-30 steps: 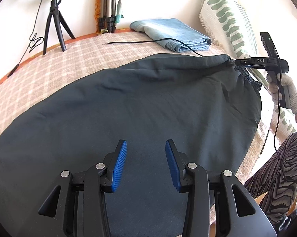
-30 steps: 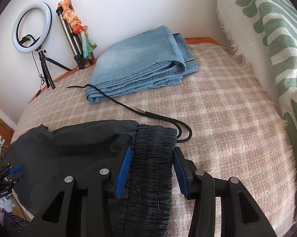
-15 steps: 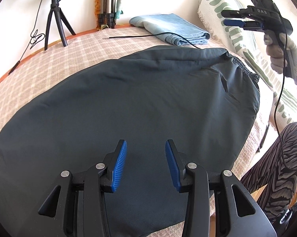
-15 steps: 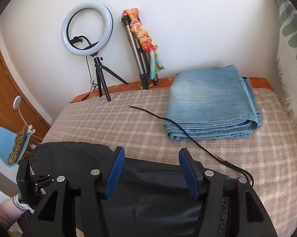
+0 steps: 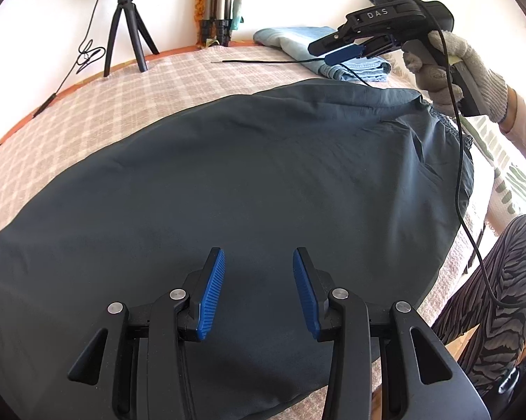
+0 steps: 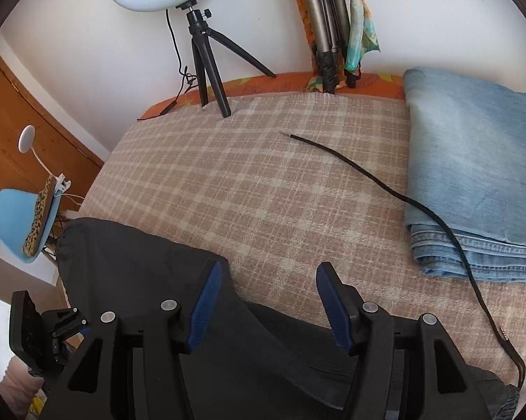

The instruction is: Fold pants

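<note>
Dark grey pants [image 5: 249, 182] lie spread flat across the plaid bed cover, with the elastic waistband [image 5: 452, 129] at the far right. My left gripper [image 5: 258, 273] hovers open and empty just above the near part of the pants. My right gripper [image 6: 268, 287] is open and empty, raised above the pants' far edge [image 6: 147, 262]. It also shows in the left wrist view [image 5: 347, 49], held in a gloved hand above the waistband end.
Folded blue jeans [image 6: 473, 175] lie at the back right of the bed [image 6: 263, 182], with a black cord [image 6: 403, 199] running past them. A ring light on a tripod [image 6: 200, 52] and a second tripod [image 6: 326, 52] stand at the wall. A green patterned pillow [image 5: 501, 154] is on the right.
My right gripper let go of the waistband, opened, and rose up and away from it. The left gripper stayed open over the pants.
</note>
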### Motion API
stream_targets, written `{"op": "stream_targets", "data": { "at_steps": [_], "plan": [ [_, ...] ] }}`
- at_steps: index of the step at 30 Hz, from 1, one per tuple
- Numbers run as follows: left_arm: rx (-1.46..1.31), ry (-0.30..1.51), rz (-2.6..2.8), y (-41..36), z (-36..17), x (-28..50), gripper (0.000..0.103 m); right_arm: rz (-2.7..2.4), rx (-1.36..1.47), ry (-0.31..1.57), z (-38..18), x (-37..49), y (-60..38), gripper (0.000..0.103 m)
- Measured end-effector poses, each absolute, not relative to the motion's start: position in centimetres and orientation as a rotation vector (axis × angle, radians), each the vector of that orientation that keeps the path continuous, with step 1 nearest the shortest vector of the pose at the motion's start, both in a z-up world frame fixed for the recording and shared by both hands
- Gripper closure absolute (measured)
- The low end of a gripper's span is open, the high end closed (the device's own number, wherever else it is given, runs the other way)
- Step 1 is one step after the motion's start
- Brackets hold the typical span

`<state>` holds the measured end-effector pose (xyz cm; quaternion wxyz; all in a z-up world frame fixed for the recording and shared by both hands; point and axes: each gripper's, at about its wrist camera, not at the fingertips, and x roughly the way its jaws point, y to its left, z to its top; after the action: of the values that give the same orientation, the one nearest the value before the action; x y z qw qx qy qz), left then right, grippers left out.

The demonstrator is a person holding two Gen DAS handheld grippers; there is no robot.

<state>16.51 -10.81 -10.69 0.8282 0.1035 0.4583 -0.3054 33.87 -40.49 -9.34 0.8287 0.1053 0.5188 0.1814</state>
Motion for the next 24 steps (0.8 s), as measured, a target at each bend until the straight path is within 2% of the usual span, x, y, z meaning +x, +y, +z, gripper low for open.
{"op": "stream_targets", "data": {
  "at_steps": [4, 11, 16, 21, 24],
  "plan": [
    [0.226, 0.978, -0.644, -10.5, -10.9, 16.8, 0.064, 0.451, 0.335, 1.229, -12.8, 35.4, -39.7, 0.045],
    [0.224, 0.987, -0.643, -10.2, -11.2, 17.5, 0.064, 0.638, 0.434, 1.33, -15.9, 35.2, -35.4, 0.062],
    [0.224, 0.986, -0.648, -10.1, -11.2, 17.5, 0.064, 0.674, 0.433, 1.288, -15.7, 35.4, -33.3, 0.068],
    [0.214, 0.988, -0.645, -9.9, -11.1, 17.5, 0.064, 0.661, 0.419, 1.201, -14.3, 35.8, -33.3, 0.093],
    [0.199, 0.99, -0.638, -9.7, -11.0, 17.7, 0.064, 0.621, 0.324, 1.143, -12.9, 36.2, -33.0, 0.096]
  ]
}}
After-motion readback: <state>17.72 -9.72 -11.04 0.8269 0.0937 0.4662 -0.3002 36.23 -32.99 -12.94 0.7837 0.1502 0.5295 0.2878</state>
